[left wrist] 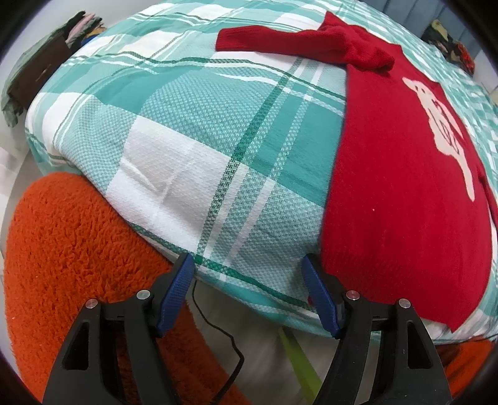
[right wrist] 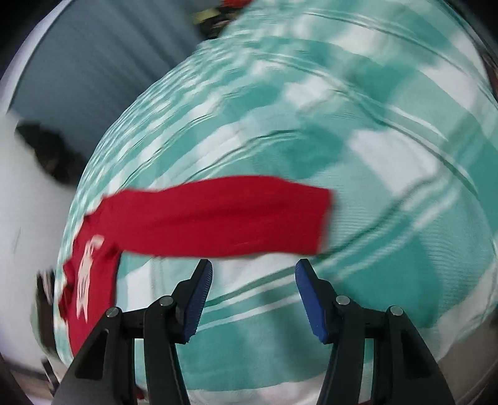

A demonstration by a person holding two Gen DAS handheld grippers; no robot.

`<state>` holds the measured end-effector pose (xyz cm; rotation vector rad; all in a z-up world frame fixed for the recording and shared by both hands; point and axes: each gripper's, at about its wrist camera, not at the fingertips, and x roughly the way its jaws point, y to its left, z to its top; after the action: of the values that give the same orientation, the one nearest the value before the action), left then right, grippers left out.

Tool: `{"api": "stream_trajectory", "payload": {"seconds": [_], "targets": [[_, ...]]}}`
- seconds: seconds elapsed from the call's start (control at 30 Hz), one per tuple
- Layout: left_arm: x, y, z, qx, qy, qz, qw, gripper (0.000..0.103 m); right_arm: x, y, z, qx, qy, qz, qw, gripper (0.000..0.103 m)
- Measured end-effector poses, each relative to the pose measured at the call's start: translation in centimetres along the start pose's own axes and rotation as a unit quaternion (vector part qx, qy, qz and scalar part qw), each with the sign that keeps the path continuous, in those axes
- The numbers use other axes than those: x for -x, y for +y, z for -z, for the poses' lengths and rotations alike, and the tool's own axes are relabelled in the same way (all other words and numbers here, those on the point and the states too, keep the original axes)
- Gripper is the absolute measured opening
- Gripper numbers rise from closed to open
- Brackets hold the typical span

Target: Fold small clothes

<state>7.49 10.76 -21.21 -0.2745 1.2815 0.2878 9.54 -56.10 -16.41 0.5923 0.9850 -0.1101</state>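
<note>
A small red sweater point(left wrist: 404, 193) with a white figure on its front lies flat on the teal-and-white checked bed cover point(left wrist: 202, 124). One sleeve point(left wrist: 295, 40) stretches out to the far left in the left wrist view. My left gripper point(left wrist: 247, 264) is open over the near edge of the bed, its right finger just beside the sweater's hem, nothing between the pads. In the blurred right wrist view the other sleeve point(right wrist: 218, 215) lies straight across the cover, just beyond my right gripper point(right wrist: 253, 271), which is open and empty. The sweater's body point(right wrist: 90, 280) is at the lower left there.
An orange fluffy rug point(left wrist: 71, 264) lies on the floor below the bed edge, with a thin black cable point(left wrist: 218, 330) and a green strip point(left wrist: 298, 361) on the pale floor. Piled clothes point(left wrist: 84, 25) sit far left; dark items point(left wrist: 451, 43) lie at the far right.
</note>
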Motion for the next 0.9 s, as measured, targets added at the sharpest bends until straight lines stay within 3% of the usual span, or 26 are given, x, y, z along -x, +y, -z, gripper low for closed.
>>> {"api": "stream_trajectory", "payload": {"seconds": [0.23, 0.33, 0.4, 0.47, 0.5, 0.57, 0.63, 0.7, 0.73, 0.77, 0.8, 0.87, 0.9], "targets": [[1.4, 0.4, -1.2, -0.007, -0.007, 0.028, 0.9996, 0.076, -1.3, 9.7, 2.7, 0.111, 0.001, -0.041, 0.993, 0.057], [4.4, 0.7, -4.4, -0.048, -0.088, 0.032, 0.9945, 0.076, -1.9, 12.6, 5.3, 0.125, 0.006, -0.066, 0.990, 0.057], [6.0, 0.2, -7.0, -0.107, -0.163, -0.008, 0.9809, 0.077, -2.5, 14.1, 7.6, 0.124, 0.017, -0.084, 0.989, 0.057], [5.6, -1.1, -9.9, -0.200, -0.221, -0.054, 0.9531, 0.081, -3.2, 15.2, 10.0, 0.124, 0.028, -0.091, 0.988, 0.057], [4.8, -1.6, -11.2, -0.238, -0.229, -0.075, 0.9407, 0.081, -3.6, 15.7, 11.4, 0.122, 0.034, -0.094, 0.988, 0.057], [2.5, -2.8, -13.4, -0.293, -0.224, -0.104, 0.9236, 0.081, -4.2, 16.1, 13.3, 0.119, 0.045, -0.094, 0.987, 0.057], [-0.7, -3.9, -14.9, -0.341, -0.187, -0.092, 0.9168, 0.081, -4.7, 16.8, 15.2, 0.130, 0.054, -0.082, 0.987, 0.057], [-3.1, -5.3, -15.2, -0.386, -0.158, -0.082, 0.9053, 0.072, -4.5, 17.6, 16.2, 0.155, 0.055, -0.068, 0.984, 0.057], [-3.6, -5.6, -15.2, -0.395, -0.147, -0.071, 0.9041, 0.047, -4.2, 18.0, 16.4, 0.165, 0.053, -0.064, 0.983, 0.057], [-4.1, -5.8, -15.7, -0.391, -0.118, -0.041, 0.9117, 0.006, -3.9, 18.3, 16.5, 0.171, 0.049, -0.064, 0.982, 0.057], [-4.1, -5.7, -16.2, -0.372, -0.097, -0.024, 0.9230, 0.007, -3.7, 18.4, 16.5, 0.174, 0.047, -0.063, 0.982, 0.057], [-3.0, -4.8, -17.2, -0.328, -0.090, 0.001, 0.9405, 0.005, -3.3, 18.3, 16.6, 0.177, 0.035, -0.058, 0.982, 0.057], [-1.6, -3.6, -17.9, -0.287, -0.084, 0.033, 0.9536, 0.005, -3.2, 18.2, 16.5, 0.176, 0.031, -0.057, 0.982, 0.057]]}}
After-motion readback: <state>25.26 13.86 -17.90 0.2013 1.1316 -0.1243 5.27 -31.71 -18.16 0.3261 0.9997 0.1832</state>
